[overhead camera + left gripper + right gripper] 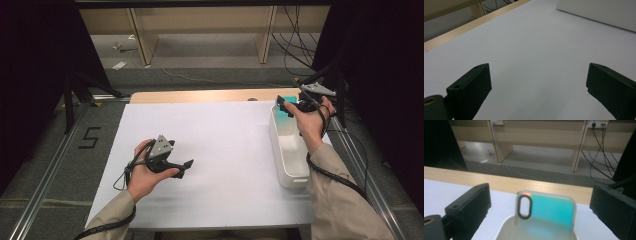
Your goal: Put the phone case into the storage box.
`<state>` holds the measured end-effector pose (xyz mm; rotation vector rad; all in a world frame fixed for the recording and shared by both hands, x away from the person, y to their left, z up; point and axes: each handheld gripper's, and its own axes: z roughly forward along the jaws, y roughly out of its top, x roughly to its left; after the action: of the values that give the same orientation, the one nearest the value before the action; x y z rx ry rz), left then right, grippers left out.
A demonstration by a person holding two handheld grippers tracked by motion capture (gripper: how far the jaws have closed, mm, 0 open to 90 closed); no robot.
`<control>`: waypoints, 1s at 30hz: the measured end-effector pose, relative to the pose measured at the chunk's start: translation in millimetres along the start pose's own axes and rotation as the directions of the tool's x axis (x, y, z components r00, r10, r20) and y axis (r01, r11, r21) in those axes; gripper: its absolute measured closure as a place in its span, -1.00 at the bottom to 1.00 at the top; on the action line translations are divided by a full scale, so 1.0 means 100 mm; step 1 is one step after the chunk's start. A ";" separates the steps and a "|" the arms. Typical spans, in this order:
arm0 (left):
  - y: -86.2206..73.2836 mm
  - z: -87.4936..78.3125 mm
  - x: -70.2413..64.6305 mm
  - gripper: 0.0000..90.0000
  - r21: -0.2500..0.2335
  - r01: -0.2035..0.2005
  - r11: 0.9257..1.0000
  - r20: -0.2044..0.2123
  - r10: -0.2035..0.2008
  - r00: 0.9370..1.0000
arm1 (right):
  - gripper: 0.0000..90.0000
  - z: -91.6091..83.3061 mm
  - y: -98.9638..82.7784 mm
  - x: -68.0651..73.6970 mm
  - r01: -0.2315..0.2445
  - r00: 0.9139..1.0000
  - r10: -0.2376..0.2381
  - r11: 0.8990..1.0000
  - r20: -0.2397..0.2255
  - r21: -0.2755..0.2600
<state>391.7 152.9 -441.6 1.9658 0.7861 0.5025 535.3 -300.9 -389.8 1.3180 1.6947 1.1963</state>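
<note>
A turquoise phone case [546, 211] with a black camera cutout stands upright against the far end of a long white bin [289, 152] at the table's right; it shows as a teal patch [286, 111] in the high view. My right gripper [284, 103] hovers over that end of the bin, open, its jaws wide on either side of the case without touching it [539, 202]. My left gripper [186, 169] rests low over the white table sheet [220, 150] at front left, open and holding nothing [539, 85].
The white bin's side wall [599, 11] lies ahead of the left gripper. A wooden table edge [200, 95] runs along the back. Beyond it are floor, wooden furniture legs [501, 147] and hanging cables [599, 147]. Metal rails flank the table.
</note>
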 end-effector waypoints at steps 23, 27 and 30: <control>0.01 0.00 0.00 -0.88 -0.002 0.006 1.000 0.001 -0.006 1.000 | -0.79 -0.27 -0.04 0.34 0.120 0.981 -0.113 0.992 -0.158 0.039; 0.00 0.00 0.00 -0.88 -0.003 0.009 1.000 0.001 -0.009 1.000 | -0.77 -0.32 -0.06 0.39 0.128 0.976 -0.118 0.991 -0.185 0.039; 0.01 0.00 0.00 -0.88 -0.004 0.009 1.000 0.001 -0.009 1.000 | -0.76 -0.36 -0.07 0.42 0.132 0.972 -0.122 0.991 -0.202 0.038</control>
<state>391.4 152.9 -441.0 1.9579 0.7928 0.4973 489.3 -270.5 -382.3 1.1313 1.9324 1.2512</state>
